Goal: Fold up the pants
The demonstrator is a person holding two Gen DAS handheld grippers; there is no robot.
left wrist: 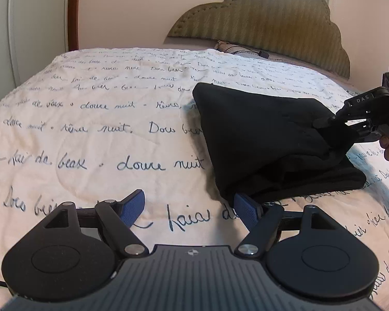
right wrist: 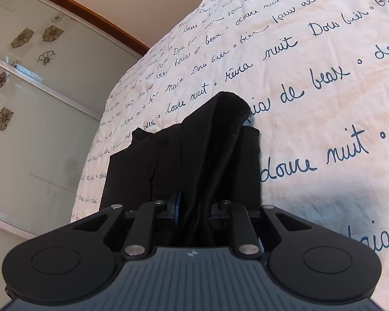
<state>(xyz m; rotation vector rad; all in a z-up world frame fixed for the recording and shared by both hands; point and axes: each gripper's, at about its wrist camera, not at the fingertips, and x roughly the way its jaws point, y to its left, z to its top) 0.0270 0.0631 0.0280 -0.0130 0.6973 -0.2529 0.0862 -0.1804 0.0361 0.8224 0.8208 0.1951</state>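
White bedding [left wrist: 90, 119] printed with dark cursive writing spreads beneath me, a padded headboard [left wrist: 259, 23] behind it. On it sit the black pants [left wrist: 267, 142], bunched into a folded heap. My left gripper [left wrist: 189, 211] hangs spread wide and holds nothing; the heap's near corner lies just beside its right blue pad [left wrist: 246, 210]. My right gripper [right wrist: 194, 210] is clenched on a lifted fold of the pants, the cloth running up between its fingers.

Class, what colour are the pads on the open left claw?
Blue, on both pads of the left claw; the left wrist view shows them best.
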